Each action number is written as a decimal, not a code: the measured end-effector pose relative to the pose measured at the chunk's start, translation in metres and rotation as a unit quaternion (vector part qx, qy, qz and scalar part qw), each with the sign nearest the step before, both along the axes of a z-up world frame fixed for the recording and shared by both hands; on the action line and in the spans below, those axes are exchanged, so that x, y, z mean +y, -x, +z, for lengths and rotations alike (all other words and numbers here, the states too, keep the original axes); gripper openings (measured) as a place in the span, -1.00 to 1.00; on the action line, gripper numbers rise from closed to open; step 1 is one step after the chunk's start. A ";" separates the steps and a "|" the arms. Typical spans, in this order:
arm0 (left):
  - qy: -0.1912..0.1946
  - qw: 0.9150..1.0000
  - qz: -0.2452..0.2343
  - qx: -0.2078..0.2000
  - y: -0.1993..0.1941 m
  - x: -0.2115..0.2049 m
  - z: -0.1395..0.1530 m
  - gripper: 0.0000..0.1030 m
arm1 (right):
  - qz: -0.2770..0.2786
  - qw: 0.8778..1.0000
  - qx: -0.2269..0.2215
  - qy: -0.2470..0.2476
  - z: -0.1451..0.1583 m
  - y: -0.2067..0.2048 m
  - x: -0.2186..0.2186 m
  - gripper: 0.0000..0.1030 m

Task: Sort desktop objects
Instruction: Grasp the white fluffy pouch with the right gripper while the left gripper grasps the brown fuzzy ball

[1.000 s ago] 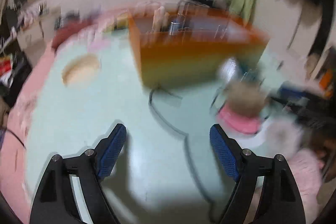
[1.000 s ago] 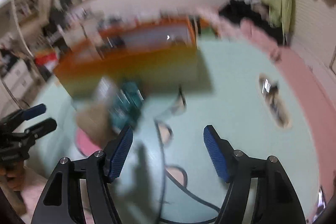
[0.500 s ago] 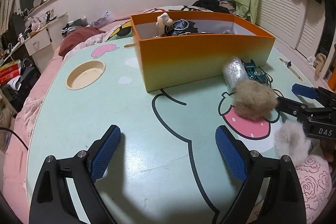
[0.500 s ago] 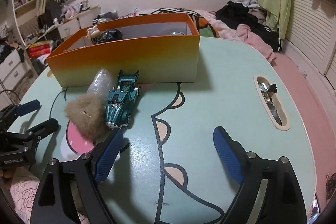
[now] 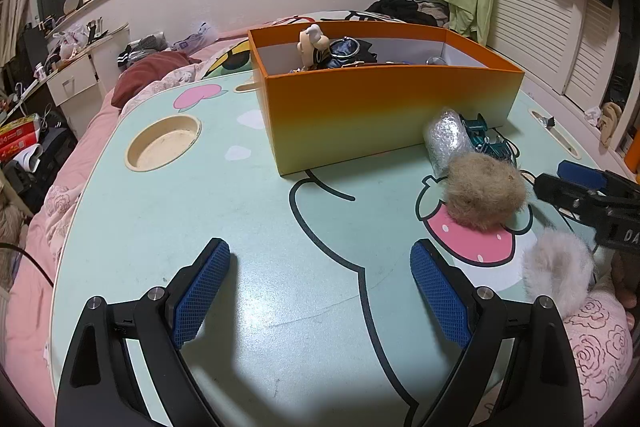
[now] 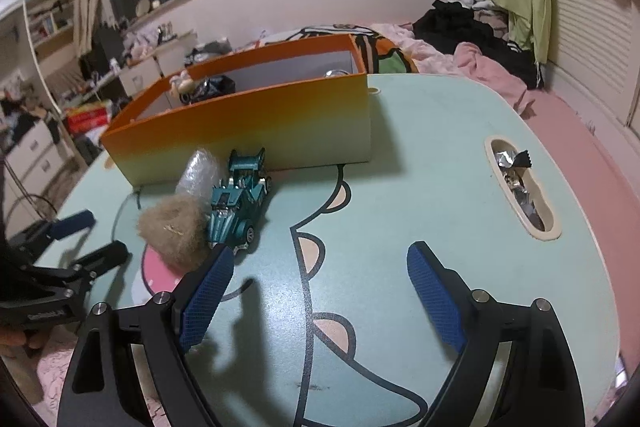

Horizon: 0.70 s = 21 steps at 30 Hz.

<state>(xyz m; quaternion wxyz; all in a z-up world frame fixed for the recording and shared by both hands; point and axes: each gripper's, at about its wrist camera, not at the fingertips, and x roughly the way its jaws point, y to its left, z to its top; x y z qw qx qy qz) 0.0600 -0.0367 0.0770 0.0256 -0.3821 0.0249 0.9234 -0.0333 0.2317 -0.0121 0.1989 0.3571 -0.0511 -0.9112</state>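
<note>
Left gripper (image 5: 320,291) fingers spread over table (image 5: 256,227), orange box (image 5: 384,107), brown pompom (image 5: 486,195)

- table (image 5: 248,227): mint green top, black cartoon outlines, pink strawberry with white dots, cream cup hole
- box (image 5: 384,111): orange rim fading to pale yellow at the base, white inside
- toy car (image 6: 236,203): teal, silver trim
- fur ball (image 5: 484,189): tan-brown
- second fur ball (image 5: 556,273): pale grey-white
- wrapped bundle (image 5: 446,139): silvery
- gripper pads (image 5: 202,297): blue, cross-hatched; arms black
- bedding (image 5: 600,335): pink, rose print
</note>
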 end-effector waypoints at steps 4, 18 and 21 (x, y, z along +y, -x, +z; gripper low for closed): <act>0.000 1.000 0.000 0.000 0.001 0.000 -0.001 0.78 | 0.022 0.997 0.012 0.074 0.003 -0.008 0.014 0.43; -0.012 1.000 0.004 0.006 -0.014 -0.003 0.010 0.78 | 0.167 0.986 0.027 -0.007 0.009 -0.065 -0.053 -0.58; -0.022 0.999 0.000 0.026 -0.025 -0.001 0.019 0.78 | 0.134 0.989 0.046 0.045 0.011 -0.067 -0.030 -0.58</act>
